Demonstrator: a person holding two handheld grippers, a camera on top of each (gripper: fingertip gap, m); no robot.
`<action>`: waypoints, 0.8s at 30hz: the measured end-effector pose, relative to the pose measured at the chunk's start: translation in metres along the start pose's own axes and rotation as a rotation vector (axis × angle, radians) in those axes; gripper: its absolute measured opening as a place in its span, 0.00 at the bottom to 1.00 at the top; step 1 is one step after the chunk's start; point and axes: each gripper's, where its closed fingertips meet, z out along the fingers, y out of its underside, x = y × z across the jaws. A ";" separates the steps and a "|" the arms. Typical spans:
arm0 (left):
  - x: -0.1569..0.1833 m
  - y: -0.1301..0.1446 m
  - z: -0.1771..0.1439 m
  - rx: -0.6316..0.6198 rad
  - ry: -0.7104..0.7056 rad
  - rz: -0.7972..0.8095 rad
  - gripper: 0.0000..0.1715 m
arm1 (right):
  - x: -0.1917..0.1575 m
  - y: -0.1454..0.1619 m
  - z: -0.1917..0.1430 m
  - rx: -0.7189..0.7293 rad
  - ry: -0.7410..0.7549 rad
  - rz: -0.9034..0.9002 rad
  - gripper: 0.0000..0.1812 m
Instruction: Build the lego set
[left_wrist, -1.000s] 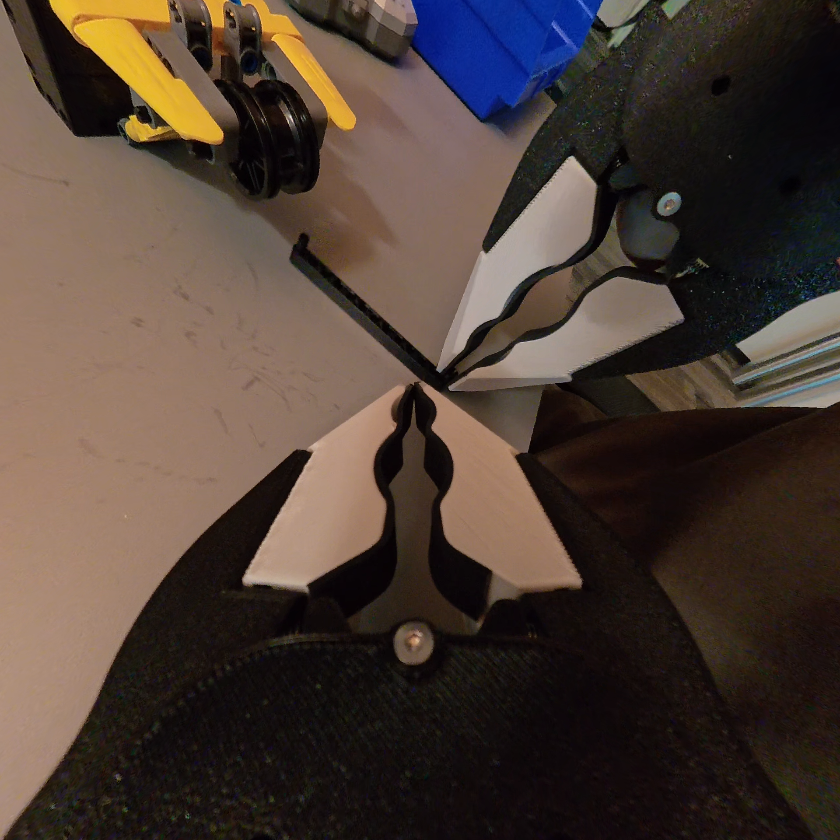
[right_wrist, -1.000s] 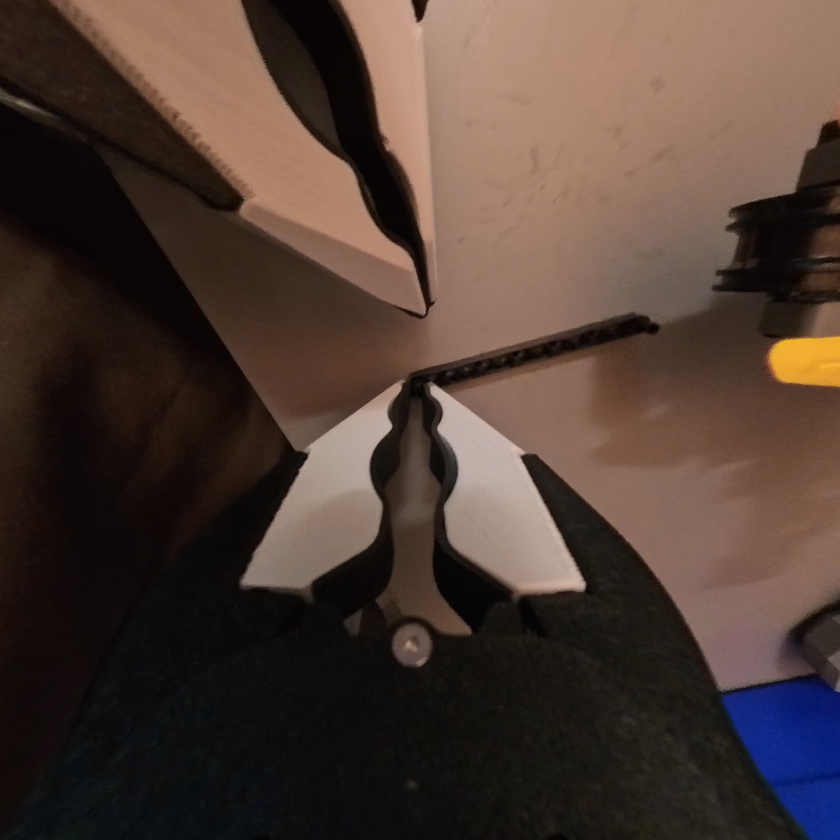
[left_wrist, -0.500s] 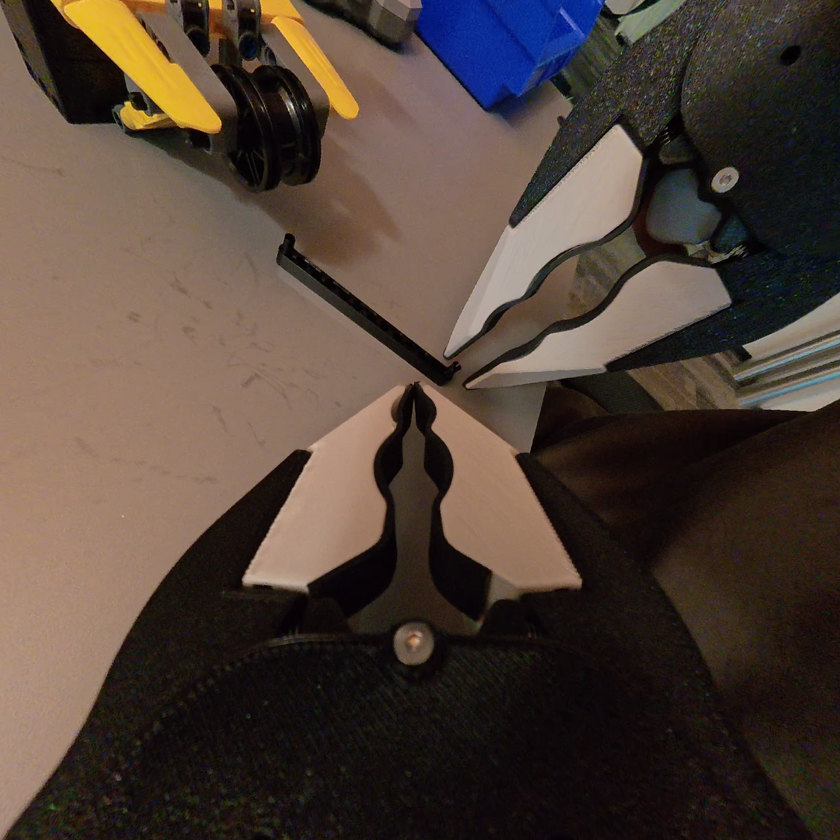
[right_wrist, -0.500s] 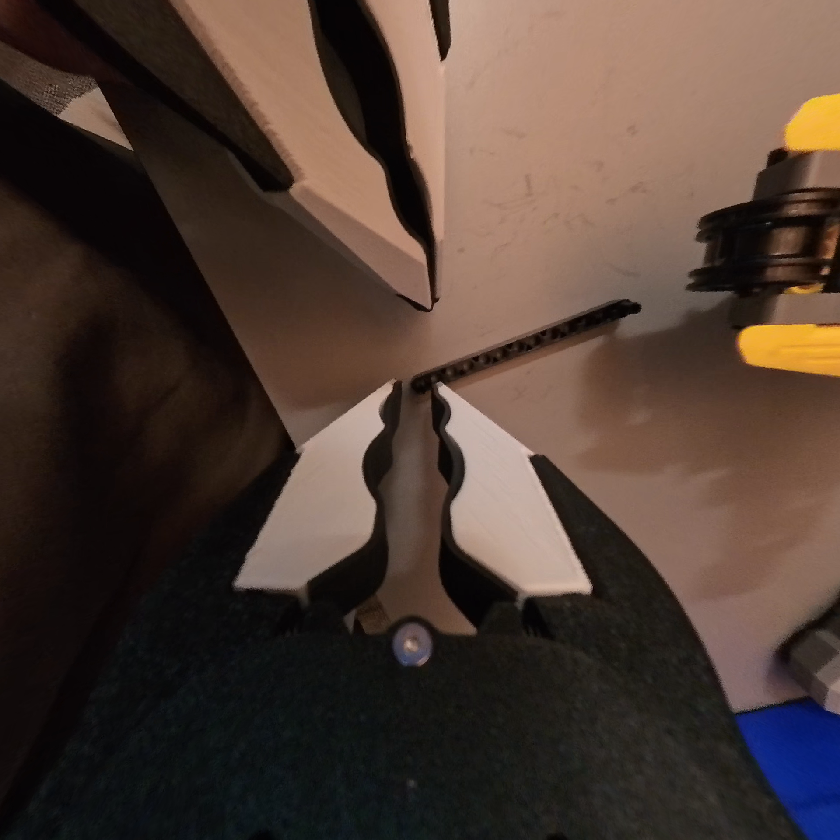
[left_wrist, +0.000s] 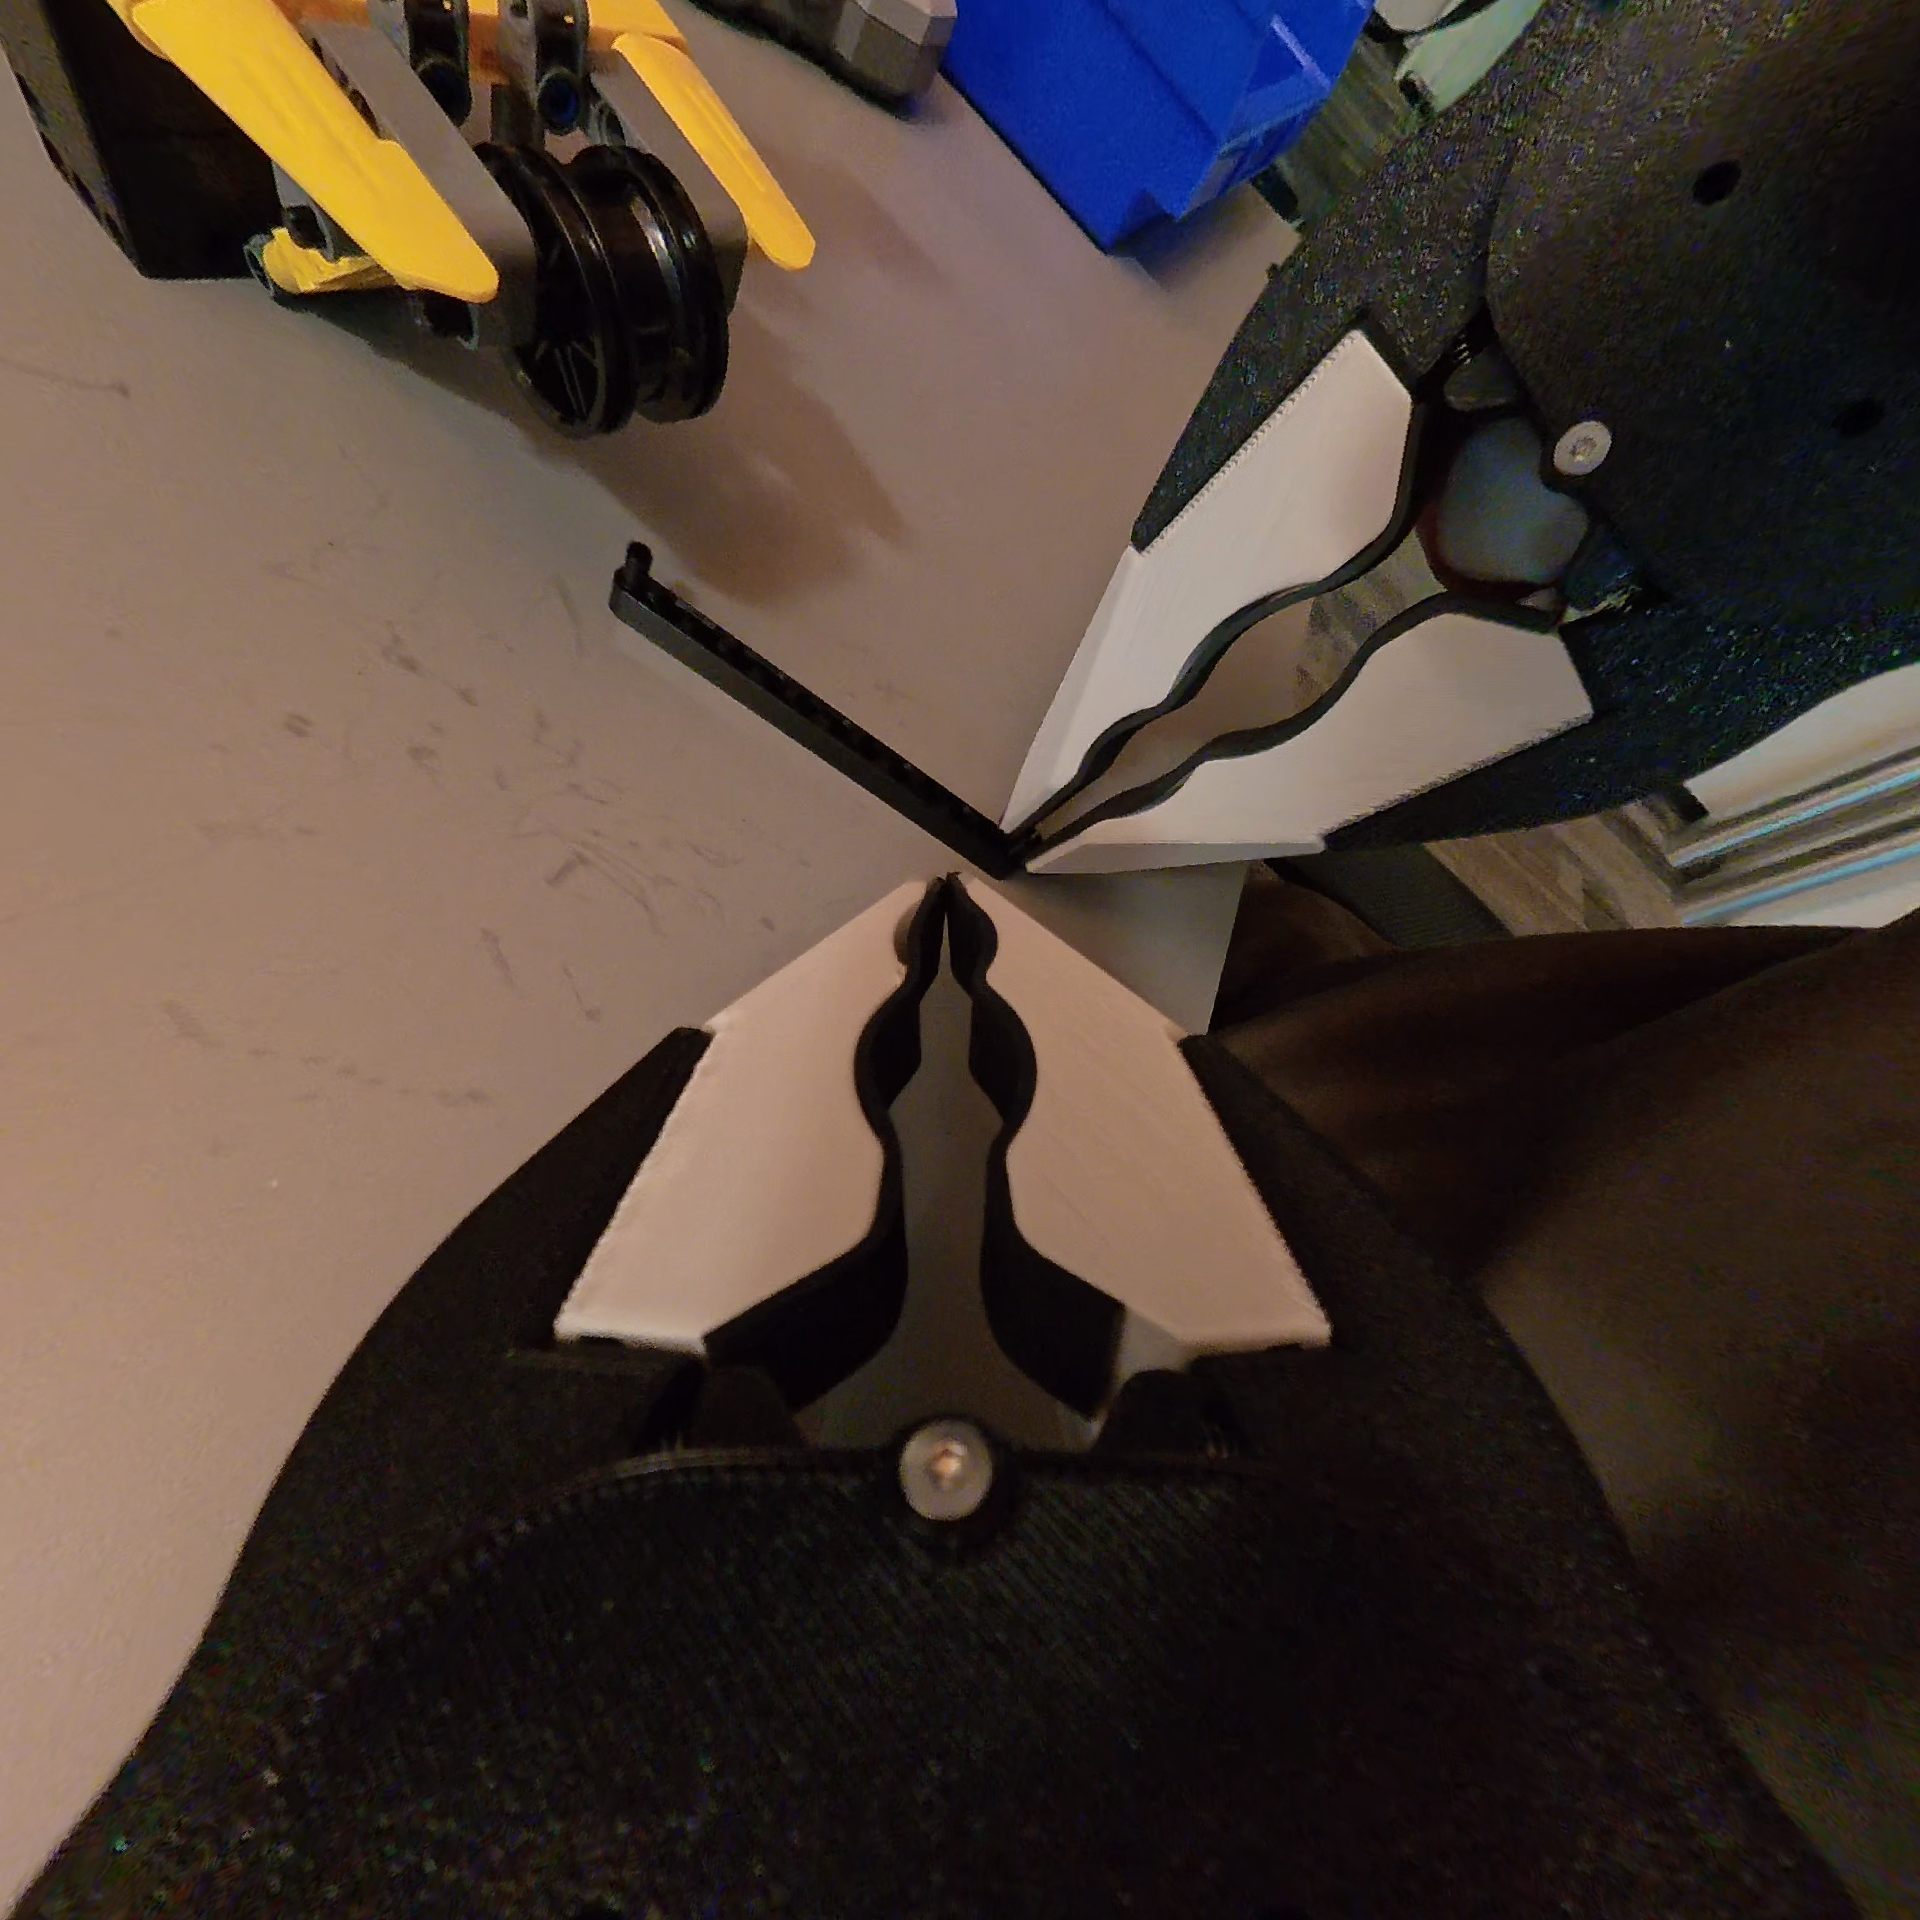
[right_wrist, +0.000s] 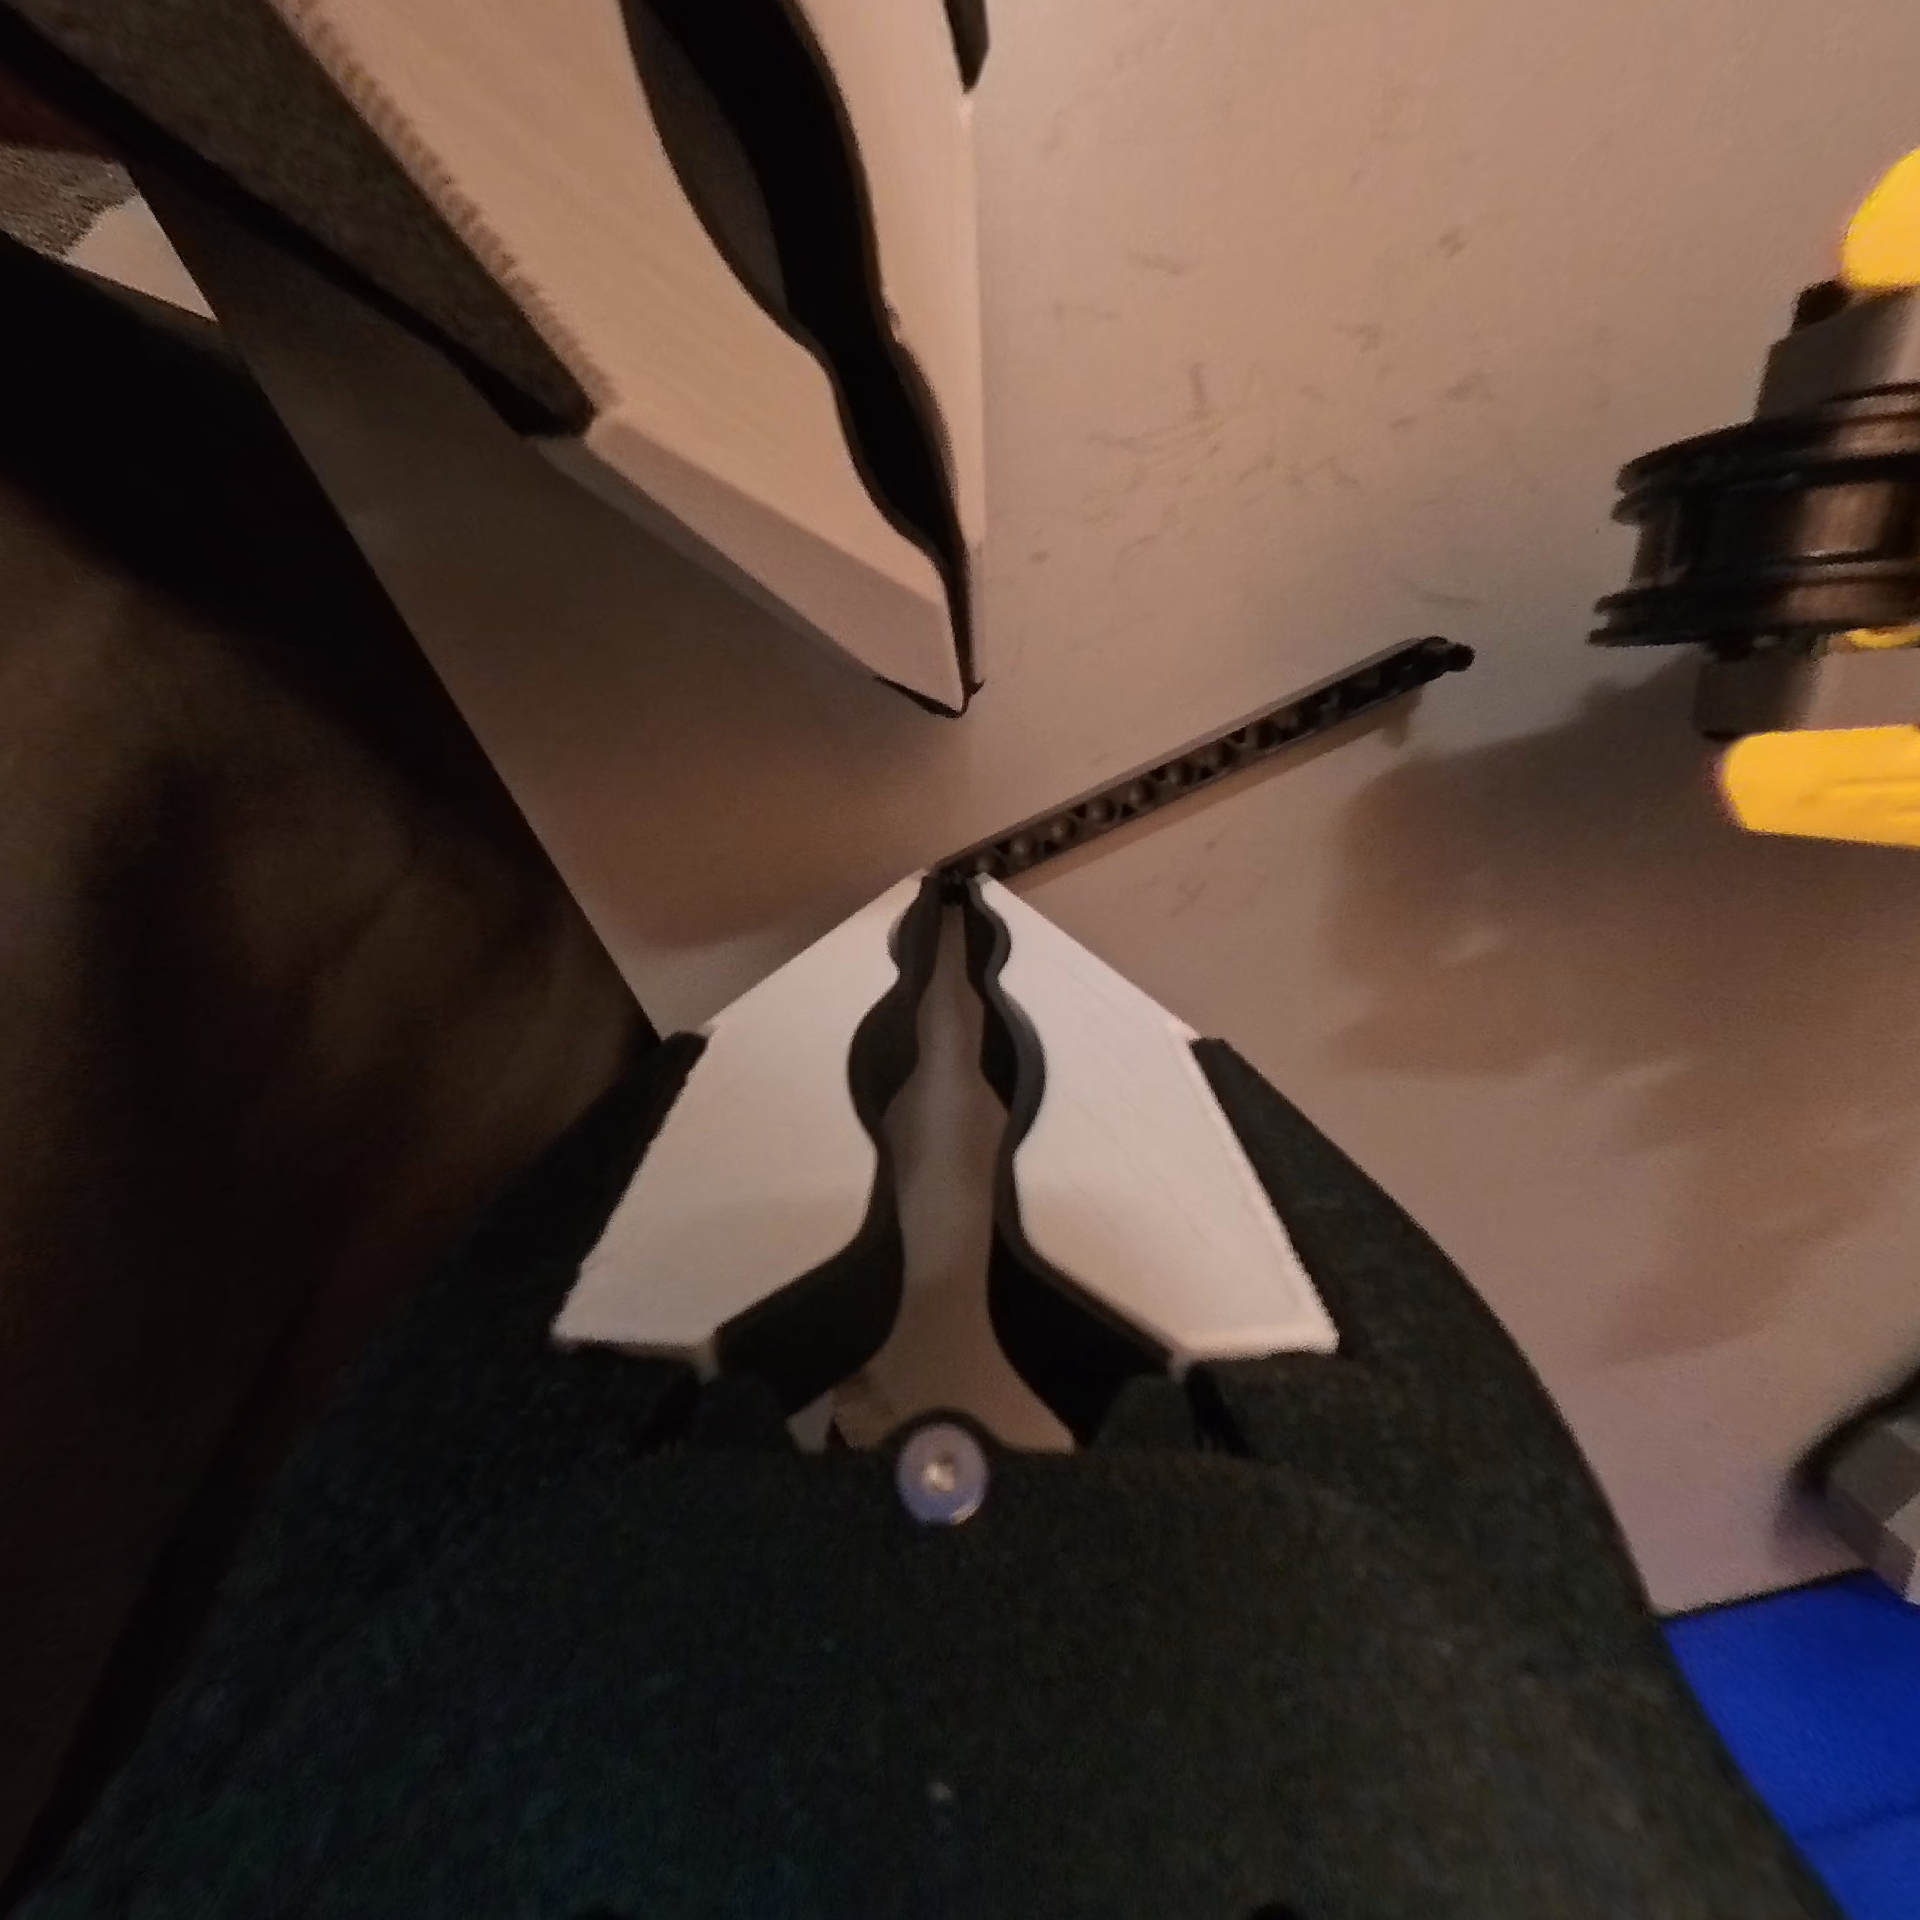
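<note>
Right gripper (right_wrist: 951, 896) clamped on near end of long black beam (left_wrist: 810, 717) — beam juts out ahead of its fingertips, off grey table (left_wrist: 312, 831), far end toward yellow-and-black toy vehicle (left_wrist: 499, 208). Left gripper (left_wrist: 948, 883) pressed shut, nothing between fingers, tips just beside gripped beam end. Blue bin (left_wrist: 1132, 94) well beyond right gripper's fingers, past vehicle — grey block (left_wrist: 883, 42) beside it.

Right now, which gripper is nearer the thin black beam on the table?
Right. The right gripper has its fingers pinched on the near end of the black beam. The left gripper sits shut just beside that end, apart from it.
</note>
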 end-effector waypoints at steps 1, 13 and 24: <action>0.000 0.000 0.000 0.000 -0.001 0.000 0.00 | 0.000 0.000 0.000 0.000 0.003 -0.003 0.02; -0.001 0.002 0.001 -0.013 -0.025 0.009 0.00 | 0.000 -0.001 0.000 0.096 -0.027 0.111 0.02; -0.001 -0.002 -0.003 0.024 -0.002 -0.011 0.03 | -0.010 -0.009 -0.004 0.261 -0.155 0.202 0.20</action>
